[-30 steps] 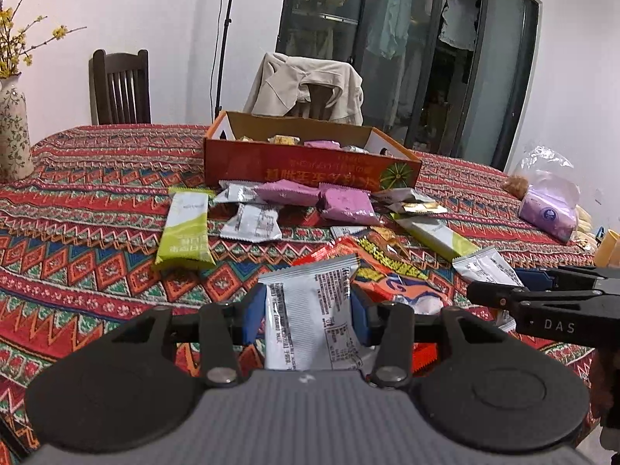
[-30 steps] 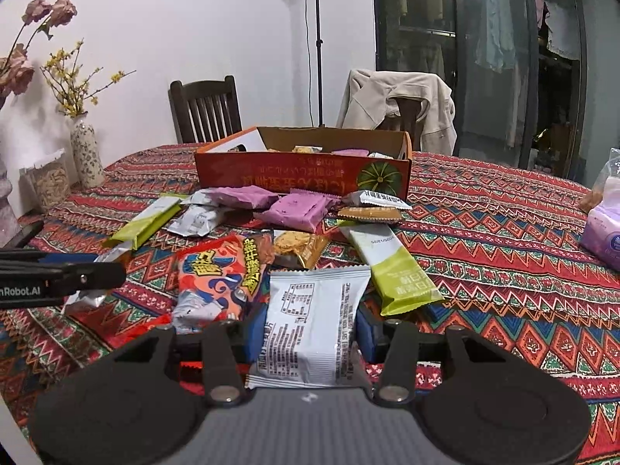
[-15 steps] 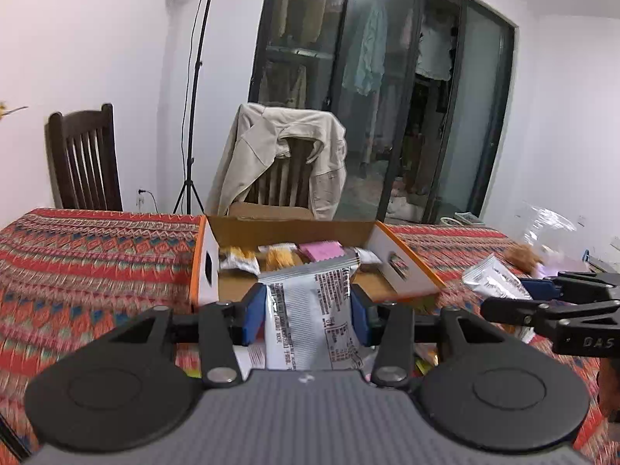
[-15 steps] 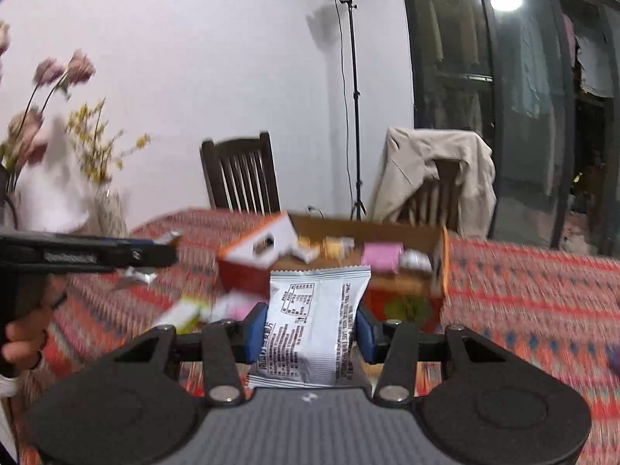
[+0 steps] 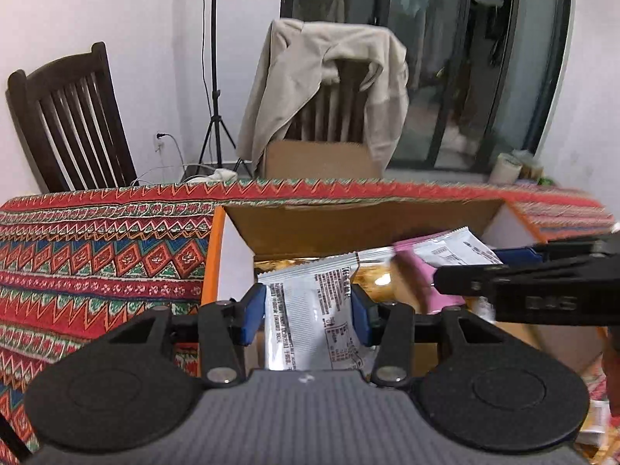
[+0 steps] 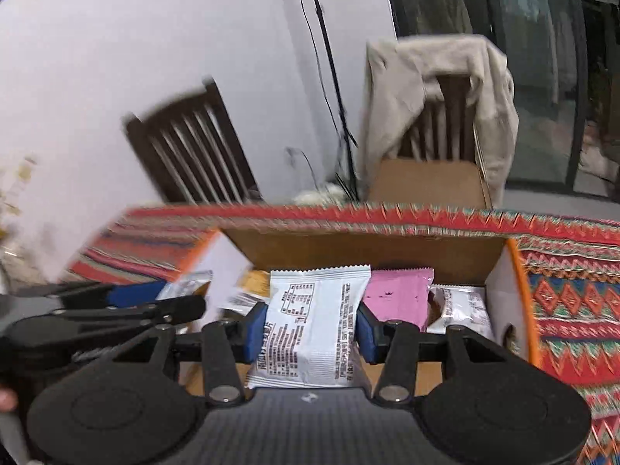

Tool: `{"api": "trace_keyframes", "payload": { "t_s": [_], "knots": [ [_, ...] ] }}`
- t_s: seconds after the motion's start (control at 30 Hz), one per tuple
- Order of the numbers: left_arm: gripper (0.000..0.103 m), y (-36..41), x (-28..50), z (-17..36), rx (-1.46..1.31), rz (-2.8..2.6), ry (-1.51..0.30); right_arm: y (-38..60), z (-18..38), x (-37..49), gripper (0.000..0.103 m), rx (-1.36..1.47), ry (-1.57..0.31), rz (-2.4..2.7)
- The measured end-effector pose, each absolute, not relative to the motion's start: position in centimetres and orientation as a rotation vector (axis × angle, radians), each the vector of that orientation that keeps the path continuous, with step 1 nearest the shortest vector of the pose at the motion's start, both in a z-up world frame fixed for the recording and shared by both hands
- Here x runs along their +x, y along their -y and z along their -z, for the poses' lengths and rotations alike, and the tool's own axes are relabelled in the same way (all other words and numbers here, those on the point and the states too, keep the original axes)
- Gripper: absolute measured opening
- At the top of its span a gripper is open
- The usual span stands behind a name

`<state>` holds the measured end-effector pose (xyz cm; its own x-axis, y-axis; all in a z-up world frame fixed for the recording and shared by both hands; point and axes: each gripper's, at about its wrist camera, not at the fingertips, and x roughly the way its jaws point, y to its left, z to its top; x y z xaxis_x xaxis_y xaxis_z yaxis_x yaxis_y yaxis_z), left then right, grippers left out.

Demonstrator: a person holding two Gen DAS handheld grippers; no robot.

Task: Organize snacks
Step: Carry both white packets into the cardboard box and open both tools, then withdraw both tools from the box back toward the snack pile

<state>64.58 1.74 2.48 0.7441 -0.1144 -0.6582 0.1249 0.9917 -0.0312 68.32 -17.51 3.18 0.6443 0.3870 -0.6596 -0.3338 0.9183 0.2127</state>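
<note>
- Silver foil packet [image 5: 310,310] clamped between left gripper [image 5: 309,312] pads, hanging over the open cardboard box [image 5: 360,221].
- Second silver packet [image 6: 310,317] pinched by right gripper [image 6: 310,327], above the same box [image 6: 364,246].
- Right gripper sits at 3 o'clock in the left view, close by; the tools could knock together.
- Pink packet [image 6: 397,294] lies at 1 o'clock; the drop may land on it and slide.
- Slick foil: a packet could slip out over the rim.

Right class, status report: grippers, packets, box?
Left gripper, right gripper: each shut on a white packet. Both over open box. Nothing blocking.
</note>
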Motion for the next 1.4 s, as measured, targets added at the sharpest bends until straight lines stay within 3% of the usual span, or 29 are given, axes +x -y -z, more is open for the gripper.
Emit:
{"api": "trace_keyframes", "payload": {
  "t_s": [0.23, 0.27, 0.3, 0.37, 0.6, 0.7, 0.83, 1.0, 1.1, 1.33, 1.4],
  "knots": [
    [0.054, -3.1, 66.6, -0.7, -0.034, 0.133, -0.773, 14.6, 0.8, 72.1, 0.048, -0.029, -0.860, -0.335],
    [0.059, -3.2, 66.5, -0.9, -0.040, 0.137, -0.772, 14.5, 0.6, 72.0, 0.053, -0.028, -0.857, -0.353],
    [0.060, -3.3, 66.3, -1.2, -0.037, 0.134, -0.763, 14.7, 0.5, 71.8, 0.064, -0.025, -0.854, -0.369],
    [0.063, -3.4, 65.7, -1.9, -0.025, 0.128, -0.750, 15.0, -0.1, 71.1, 0.070, -0.026, -0.837, -0.383],
    [0.066, -4.0, 62.1, -6.4, -0.011, 0.124, -0.703, 17.8, -4.4, 67.0, 0.070, -0.021, -0.756, -0.389],
    [0.080, -4.0, 59.6, -9.0, -0.011, 0.126, -0.674, 19.5, -7.1, 64.4, 0.076, -0.016, -0.716, -0.385],
    [0.084, -3.5, 55.0, -11.8, 0.021, 0.127, -0.644, 21.8, -10.4, 60.2, 0.081, -0.023, -0.670, -0.384],
    [0.100, -3.1, 46.8, -15.4, 0.039, 0.143, -0.548, 24.6, -13.7, 53.6, 0.083, -0.048, -0.604, -0.383],
    [0.103, -3.1, 41.3, -16.3, 0.033, 0.168, -0.482, 26.0, -15.0, 48.8, 0.095, -0.068, -0.550, -0.399],
    [0.103, -2.4, 28.9, -14.3, 0.054, 0.159, -0.349, 28.2, -14.8, 37.1, 0.095, -0.087, -0.441, -0.425],
    [0.103, -2.3, 25.9, -12.8, 0.060, 0.135, -0.331, 28.7, -14.1, 33.8, 0.102, -0.091, -0.411, -0.440]
  ]
}}
